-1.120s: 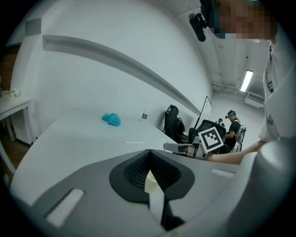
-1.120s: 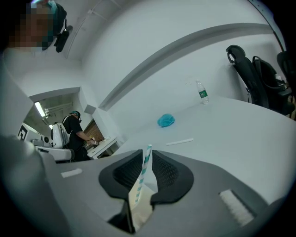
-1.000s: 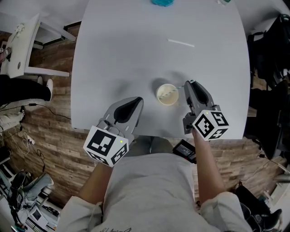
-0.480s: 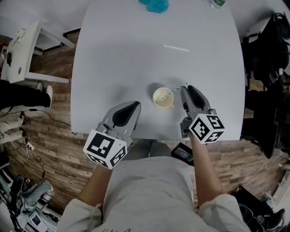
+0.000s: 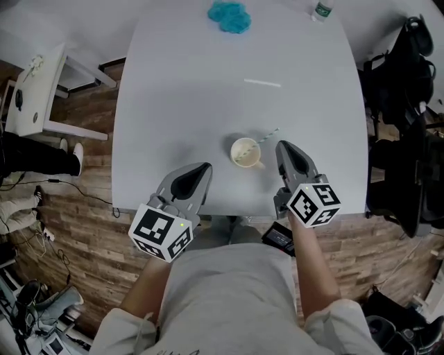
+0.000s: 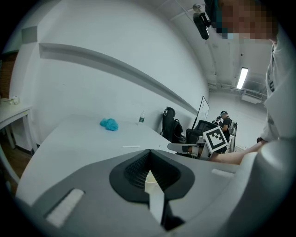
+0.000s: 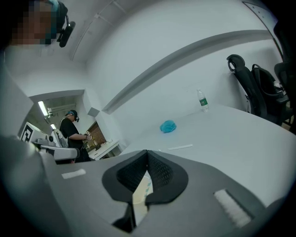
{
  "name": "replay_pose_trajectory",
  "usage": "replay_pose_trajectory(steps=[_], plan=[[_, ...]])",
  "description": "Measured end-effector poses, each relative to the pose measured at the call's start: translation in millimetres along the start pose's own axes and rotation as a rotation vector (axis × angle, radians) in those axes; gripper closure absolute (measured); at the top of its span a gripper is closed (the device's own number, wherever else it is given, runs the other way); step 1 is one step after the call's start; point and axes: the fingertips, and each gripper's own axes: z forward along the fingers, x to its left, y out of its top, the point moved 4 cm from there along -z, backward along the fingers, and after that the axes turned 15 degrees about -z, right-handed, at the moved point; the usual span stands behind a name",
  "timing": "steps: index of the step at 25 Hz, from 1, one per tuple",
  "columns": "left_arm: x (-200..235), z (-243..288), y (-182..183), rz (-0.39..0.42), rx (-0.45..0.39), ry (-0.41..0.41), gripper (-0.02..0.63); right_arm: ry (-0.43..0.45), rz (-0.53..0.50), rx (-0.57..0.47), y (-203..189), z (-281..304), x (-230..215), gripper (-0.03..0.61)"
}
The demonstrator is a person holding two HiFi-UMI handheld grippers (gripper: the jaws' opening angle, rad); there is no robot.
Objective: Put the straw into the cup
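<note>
Straw (image 5: 268, 136) is in the cup (image 5: 244, 152): its striped end leans out over the rim, up and to the right. The cup stands upright near the front edge of the tabletop (image 5: 173, 97), between the two tools.

Right hand-held gripper (image 5: 284, 145) sits just right of the cup. Its jaws have just been closing and now meet at the tips with nothing between them. The straw's free end is close to that tip but apart from it. Its own view (image 7: 147, 152) shows only cup and straw through the gap behind the pads.

Left hand-held gripper (image 5: 205, 168) hangs at the front edge, left of the cup and clear of it, jaws together and empty. Its body overhangs the edge, above the wood floor (image 5: 76, 201).

There is plenty of bare surface beyond the cup. A thin white stick (image 5: 263, 83) lies flat mid-table, well apart. Further off, at the far edge, are a blue clump (image 5: 229, 16) and a small bottle (image 5: 322, 9). The whole left half of the tabletop is bare.

Black chairs (image 5: 402, 83) crowd the right edge. A white side table (image 5: 35, 83) stands off to the left.
</note>
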Motion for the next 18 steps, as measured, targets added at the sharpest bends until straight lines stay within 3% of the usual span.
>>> replay_pose_trajectory(steps=[4,12,18], plan=[[-8,-5,-1,0.014,-0.004,-0.006,0.595,0.046,-0.024,-0.018,9,-13,11,0.571],[-29,-9,2,0.03,-0.023,-0.042,0.595,0.124,-0.167,-0.005,26,-37,38,0.572],[-39,-18,7,0.053,-0.034,-0.05,0.595,0.15,-0.189,-0.002,39,-50,58,0.572]])
